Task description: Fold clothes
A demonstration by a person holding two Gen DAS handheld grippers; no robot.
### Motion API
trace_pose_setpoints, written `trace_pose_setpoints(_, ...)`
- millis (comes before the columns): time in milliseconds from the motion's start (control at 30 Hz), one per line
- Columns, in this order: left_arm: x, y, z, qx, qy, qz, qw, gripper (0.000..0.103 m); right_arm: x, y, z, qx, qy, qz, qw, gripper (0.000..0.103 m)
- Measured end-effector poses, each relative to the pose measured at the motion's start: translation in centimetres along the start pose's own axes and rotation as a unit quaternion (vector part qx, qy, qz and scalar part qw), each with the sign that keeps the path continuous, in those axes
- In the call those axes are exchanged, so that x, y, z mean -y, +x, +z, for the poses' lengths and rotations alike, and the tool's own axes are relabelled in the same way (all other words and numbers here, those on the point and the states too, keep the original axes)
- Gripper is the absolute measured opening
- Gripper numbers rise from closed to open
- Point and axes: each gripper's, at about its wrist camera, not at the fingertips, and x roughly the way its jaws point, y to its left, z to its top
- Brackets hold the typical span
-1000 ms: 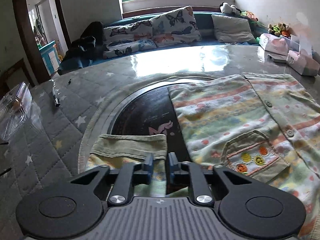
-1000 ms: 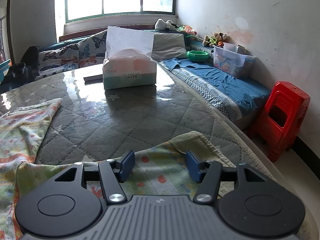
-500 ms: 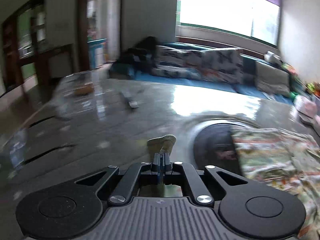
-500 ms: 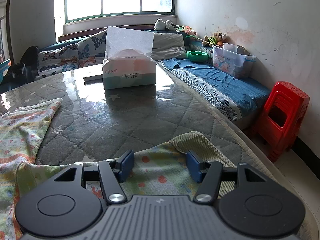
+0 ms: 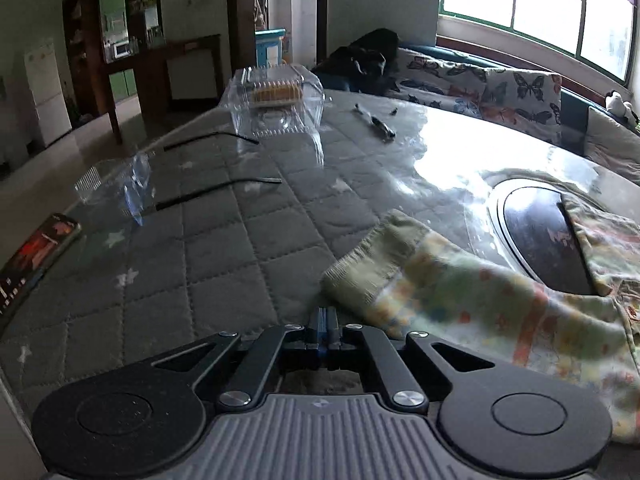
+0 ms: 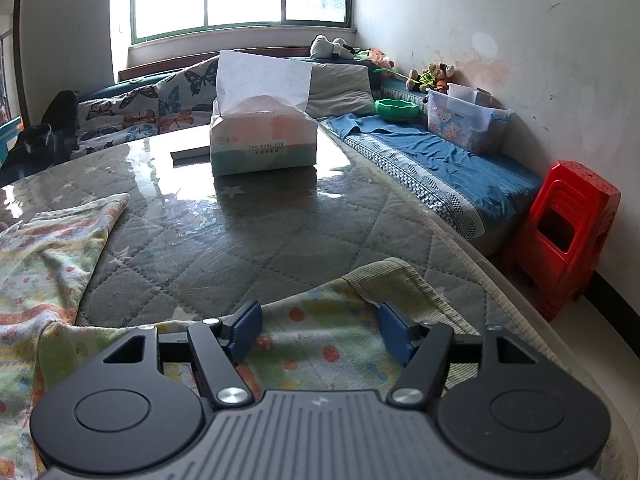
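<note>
Patterned baby garment spread across the quilted table, one gripper at each sleeve.

The left gripper (image 5: 326,322) has its fingers pressed together, the sleeve cuff (image 5: 368,268) just ahead to its right; whether it pinches cloth I cannot tell. The right gripper (image 6: 320,332) is spread wide over the other sleeve (image 6: 320,340).

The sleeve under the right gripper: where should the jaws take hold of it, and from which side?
Probably the ribbed green cuff at the end of the sleeve. It lies flat on the table, and its free edge points away from the right gripper, whose jaws stand open above the cloth. I would reach forward past the cuff, lower the jaws over that edge, and pinch there.
</note>
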Motion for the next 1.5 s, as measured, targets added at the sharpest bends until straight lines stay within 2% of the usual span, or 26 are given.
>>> trace_pose_setpoints(133,1.1,-0.8,1.4,0.015,0.002,-0.039,0.9991,0.001,-0.2,-0.2,0.0,-0.001,-0.002,0.001,1.000,0.068)
trace_pose_setpoints(233,3.6,-0.7,2.2,0.018,0.029,-0.080,0.9962,0.003,-0.4,-0.6,-0.1,0.001,-0.006,0.004,1.000,0.069)
trace_pose_setpoints(333,5.9,0.5,2.4,0.011,0.054,-0.105,0.9929,0.005,-0.6,-0.9,-0.3,-0.001,-0.010,0.011,1.000,0.069)
trace_pose_setpoints(433,7.4,2.4,2.5,-0.003,0.070,-0.105,0.9920,0.007,-0.6,-0.9,-0.5,-0.003,-0.013,0.014,1.000,0.070)
trace_pose_setpoints(500,7.7,3.4,2.3,-0.002,0.080,-0.089,0.9928,0.007,-0.5,-0.7,-0.4,-0.005,-0.010,0.015,1.000,0.075)
trace_pose_setpoints(700,5.8,4.3,2.7,0.011,0.070,-0.043,0.9965,0.006,-0.3,0.2,-0.1,-0.001,-0.007,0.014,1.000,0.078)
trace_pose_setpoints(867,6.0,4.4,2.8,0.016,0.084,-0.025,0.9961,0.006,-0.5,0.7,0.3,-0.003,-0.008,0.017,1.000,0.078)
trace_pose_setpoints(967,6.0,4.3,3.2,0.007,0.076,-0.026,0.9967,0.006,-0.7,0.1,0.4,-0.003,-0.015,0.021,1.000,0.078)
trace_pose_setpoints(1100,6.9,2.4,3.3,0.011,0.080,-0.061,0.9949,0.009,-1.7,-1.7,0.5,0.002,-0.042,0.037,0.998,0.078)
trace_pose_setpoints(1167,8.1,0.9,3.1,0.017,0.092,-0.091,0.9914,0.012,-2.7,-2.8,0.5,0.003,-0.057,0.056,0.997,0.078)
trace_pose_setpoints(1267,10.8,-1.4,2.5,0.026,0.117,-0.150,0.9814,0.012,-4.9,-4.6,0.4,0.011,-0.086,0.090,0.992,0.078)
trace_pose_setpoints(1400,14.9,-3.3,0.6,0.018,0.161,-0.219,0.9620,0.012,-8.1,-7.0,-0.2,0.022,-0.122,0.145,0.982,0.078)
trace_pose_setpoints(1500,17.9,-3.7,-0.7,0.012,0.191,-0.252,0.9487,0.012,-10.5,-8.3,-1.1,0.021,-0.152,0.181,0.972,0.078)
